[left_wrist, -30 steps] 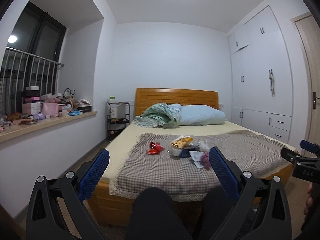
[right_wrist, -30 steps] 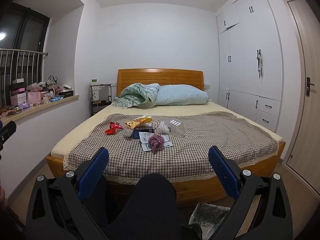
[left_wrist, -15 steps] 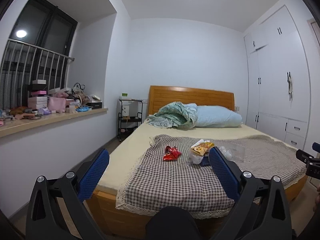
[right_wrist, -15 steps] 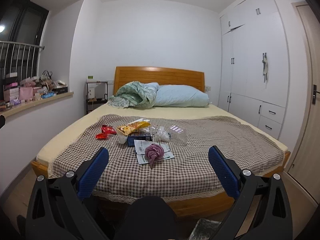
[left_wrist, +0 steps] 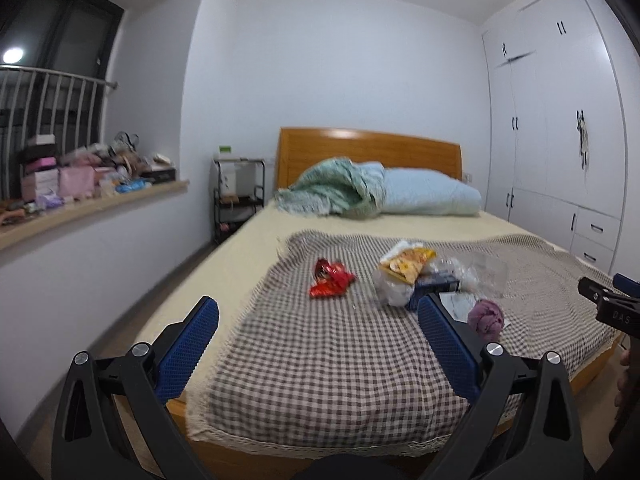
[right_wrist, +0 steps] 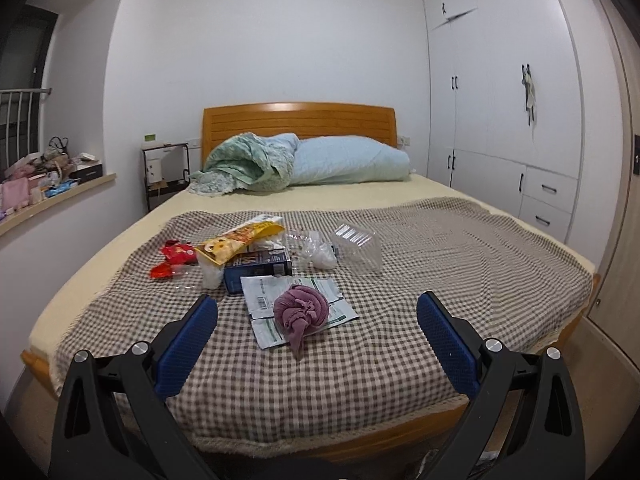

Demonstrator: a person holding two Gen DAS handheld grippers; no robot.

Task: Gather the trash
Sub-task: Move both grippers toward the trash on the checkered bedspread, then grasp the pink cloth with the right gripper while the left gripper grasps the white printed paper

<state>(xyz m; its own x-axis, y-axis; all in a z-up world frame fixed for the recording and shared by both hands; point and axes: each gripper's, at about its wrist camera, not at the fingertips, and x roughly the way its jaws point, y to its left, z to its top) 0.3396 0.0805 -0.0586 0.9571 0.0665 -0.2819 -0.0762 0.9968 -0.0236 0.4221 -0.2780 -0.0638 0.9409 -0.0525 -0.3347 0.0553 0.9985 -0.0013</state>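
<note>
Trash lies in a loose pile on the checked blanket (right_wrist: 420, 280) of the bed: a red wrapper (right_wrist: 175, 258) (left_wrist: 330, 280), a yellow snack bag (right_wrist: 236, 242) (left_wrist: 406, 264), a dark blue box (right_wrist: 258, 270), a white printed pouch (right_wrist: 260, 300), a crumpled purple cloth (right_wrist: 301, 312) (left_wrist: 486, 318), a clear plastic bag (right_wrist: 316, 254) and a clear plastic container (right_wrist: 357, 246). My left gripper (left_wrist: 318, 344) is open and empty, short of the red wrapper. My right gripper (right_wrist: 317, 342) is open and empty, just before the purple cloth. The right gripper's tip (left_wrist: 608, 302) shows at the left view's right edge.
A green quilt (right_wrist: 244, 166) and a pale blue pillow (right_wrist: 348, 162) lie at the wooden headboard (right_wrist: 298, 120). A cluttered window ledge (left_wrist: 80, 196) runs along the left wall, with a black shelf cart (left_wrist: 238, 200) beside the bed. White wardrobes (right_wrist: 500, 100) line the right wall.
Both grippers have come closer to the bed and higher over its foot. The trash pile now looks larger in both views. Nothing has been picked up.
</note>
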